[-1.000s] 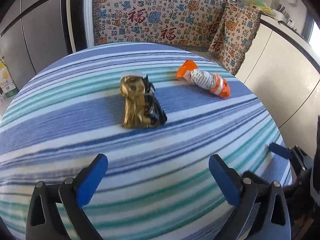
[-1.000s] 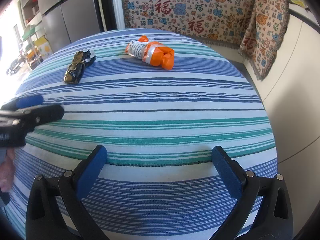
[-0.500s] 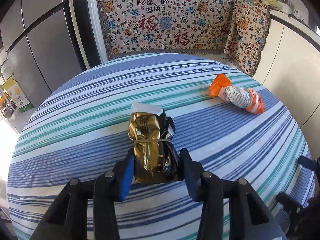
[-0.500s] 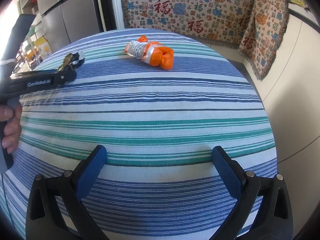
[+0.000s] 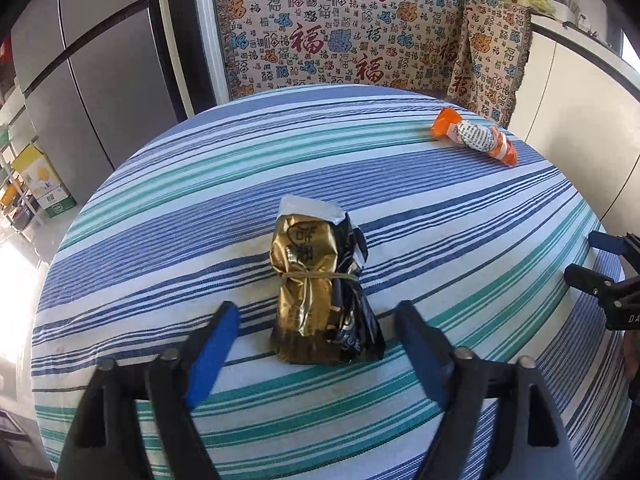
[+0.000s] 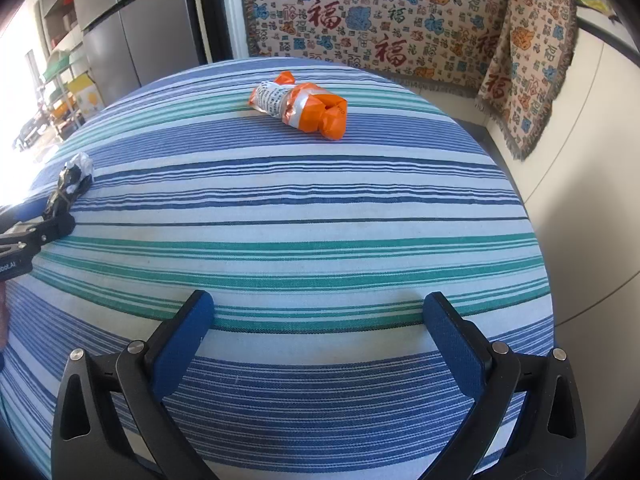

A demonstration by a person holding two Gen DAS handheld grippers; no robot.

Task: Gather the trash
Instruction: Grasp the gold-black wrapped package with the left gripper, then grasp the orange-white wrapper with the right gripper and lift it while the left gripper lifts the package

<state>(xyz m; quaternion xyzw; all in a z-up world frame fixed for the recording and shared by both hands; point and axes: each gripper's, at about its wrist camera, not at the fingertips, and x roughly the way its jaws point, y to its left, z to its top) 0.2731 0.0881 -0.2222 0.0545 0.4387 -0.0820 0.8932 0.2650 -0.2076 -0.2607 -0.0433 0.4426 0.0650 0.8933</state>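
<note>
Left gripper [image 5: 316, 344], jaws opening and touching nothing, straddles the near end of the gold wrapper [image 5: 308, 280], whose long axis runs straight ahead.

On the round table [image 5: 160, 240], a tied wrapper bundle [image 5: 316, 292] is seen at the centre of the left wrist view, with a second wrapper [image 5: 476, 140] well apart at upper right. A patterned cloth [image 5: 340, 40] is hung behind the table, across the top of the frame.
</note>
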